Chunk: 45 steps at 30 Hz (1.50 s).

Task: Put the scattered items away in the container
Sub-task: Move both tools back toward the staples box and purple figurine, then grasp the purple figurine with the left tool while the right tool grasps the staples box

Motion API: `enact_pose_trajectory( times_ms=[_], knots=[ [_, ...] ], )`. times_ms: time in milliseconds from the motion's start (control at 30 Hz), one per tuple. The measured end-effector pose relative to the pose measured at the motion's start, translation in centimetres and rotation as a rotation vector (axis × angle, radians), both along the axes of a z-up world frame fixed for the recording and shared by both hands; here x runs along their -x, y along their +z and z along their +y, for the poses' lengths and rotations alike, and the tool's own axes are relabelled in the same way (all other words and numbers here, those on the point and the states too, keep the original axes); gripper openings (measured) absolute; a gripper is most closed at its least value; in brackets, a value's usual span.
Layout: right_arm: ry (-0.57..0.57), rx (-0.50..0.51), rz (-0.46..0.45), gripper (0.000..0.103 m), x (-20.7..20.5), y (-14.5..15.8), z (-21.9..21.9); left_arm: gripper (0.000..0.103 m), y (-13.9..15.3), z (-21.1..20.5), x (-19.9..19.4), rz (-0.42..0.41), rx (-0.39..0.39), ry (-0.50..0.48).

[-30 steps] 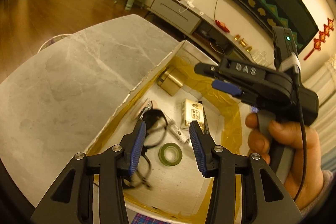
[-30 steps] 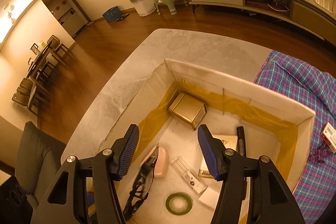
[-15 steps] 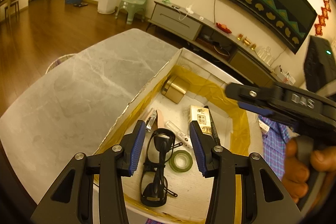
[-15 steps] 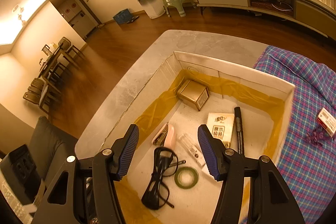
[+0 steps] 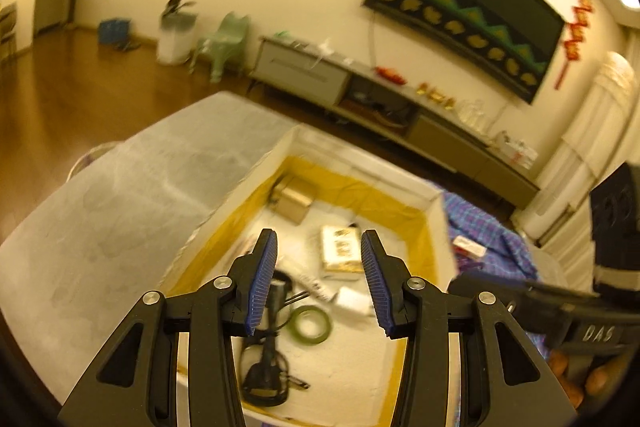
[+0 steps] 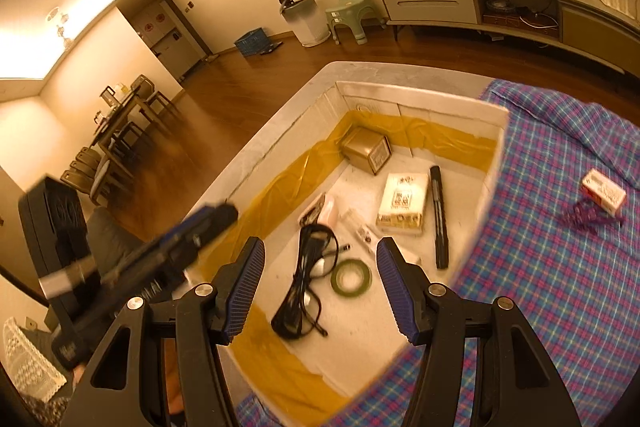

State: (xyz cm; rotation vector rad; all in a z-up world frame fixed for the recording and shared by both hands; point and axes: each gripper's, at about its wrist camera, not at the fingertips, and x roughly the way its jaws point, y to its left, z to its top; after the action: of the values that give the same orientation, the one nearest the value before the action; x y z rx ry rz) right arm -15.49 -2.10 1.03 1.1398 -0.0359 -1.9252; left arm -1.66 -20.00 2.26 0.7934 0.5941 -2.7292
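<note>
A white box lined with yellow tape stands on the grey marble table. On its floor lie black glasses, a green tape roll, a white packet, a black pen, a gold box and a pink stapler. My left gripper hovers open and empty over the box's near end. My right gripper is open and empty too, above the box's near right corner. Out on the plaid cloth lie a small red-and-white box and a purple clip.
The plaid cloth covers the table to the right of the box, while bare marble lies to its left. Beyond the table are a wooden floor, a long low cabinet, a green child's chair and a white bin.
The glasses, blurred beside the left gripper's finger a second ago, now lie still on the box floor. Both grippers have drawn back and up. The right one has shifted toward the plaid cloth.
</note>
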Motion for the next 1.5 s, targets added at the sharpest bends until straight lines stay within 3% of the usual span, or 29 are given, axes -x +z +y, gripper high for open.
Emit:
enact_pose_trajectory(
  times_ms=[300,533,733,900,1133,1200,1233,1267,1500],
  knots=[
    [-0.134,0.05,-0.031,0.06,0.9,-2.0,9.7,0.052,1.3,7.9,0.8,0.078,0.045,-0.276],
    [-0.297,0.039,-0.054,0.06,5.5,-3.9,16.6,0.053,0.6,15.3,3.6,0.028,0.074,-0.455],
    [-0.347,-0.1,0.049,0.06,11.4,-5.2,17.2,0.053,-0.5,19.0,7.0,-0.034,0.102,-0.493],
    [-0.341,-0.251,0.15,0.067,16.7,-7.1,16.0,0.053,-2.2,21.2,10.6,-0.094,0.12,-0.525],
    [-0.161,-0.434,0.202,0.072,21.8,-11.1,12.1,0.054,-5.4,22.7,15.6,-0.174,0.124,-0.513],
    [-0.131,-0.501,0.224,0.067,22.5,-12.5,11.8,0.054,-6.3,22.9,17.0,-0.194,0.142,-0.496],
    [-0.122,-0.5,0.207,0.048,22.8,-13.0,12.0,0.054,-6.8,22.9,17.8,-0.203,0.15,-0.488],
    [-0.125,-0.487,0.188,0.039,22.9,-13.3,12.6,0.054,-7.3,23.0,18.6,-0.212,0.153,-0.483],
    [-0.192,-0.335,0.135,0.039,20.5,-13.0,18.4,0.054,-10.4,25.5,22.3,-0.271,0.181,-0.441]
  ],
)
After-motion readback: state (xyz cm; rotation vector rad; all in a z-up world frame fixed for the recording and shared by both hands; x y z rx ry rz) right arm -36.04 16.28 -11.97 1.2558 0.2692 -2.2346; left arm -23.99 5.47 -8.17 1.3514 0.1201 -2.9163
